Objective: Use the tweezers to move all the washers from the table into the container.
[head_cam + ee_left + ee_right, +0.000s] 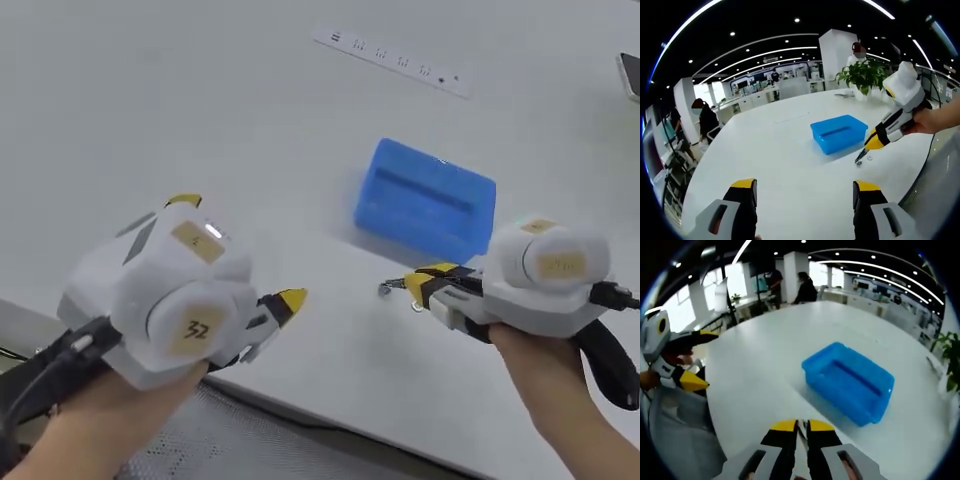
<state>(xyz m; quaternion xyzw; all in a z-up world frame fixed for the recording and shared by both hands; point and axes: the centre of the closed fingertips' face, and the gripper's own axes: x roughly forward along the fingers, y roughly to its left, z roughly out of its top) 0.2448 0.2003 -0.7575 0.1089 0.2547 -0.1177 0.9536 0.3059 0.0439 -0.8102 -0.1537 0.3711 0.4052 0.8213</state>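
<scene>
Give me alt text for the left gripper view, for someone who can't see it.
The right gripper, shut on tweezers, holds them near a washer on the white table, beside a blue container. The left gripper is open in the foreground.

- Light: bright, even and overhead; ceiling lights (797, 20) far beyond the left gripper's (805, 192) jaws are bent into arcs by the fisheye.
- Glare: the white table (150, 120) is washed out and nearly featureless ahead of both jaw pairs.
- Shadows: soft and faint; a pale one lies beside the blue container (425, 200), on its jaw-facing side.
- Focus: the head view is soft throughout; the tweezers (860, 157) in the right gripper's (801, 425) jaws are smeared.
</scene>
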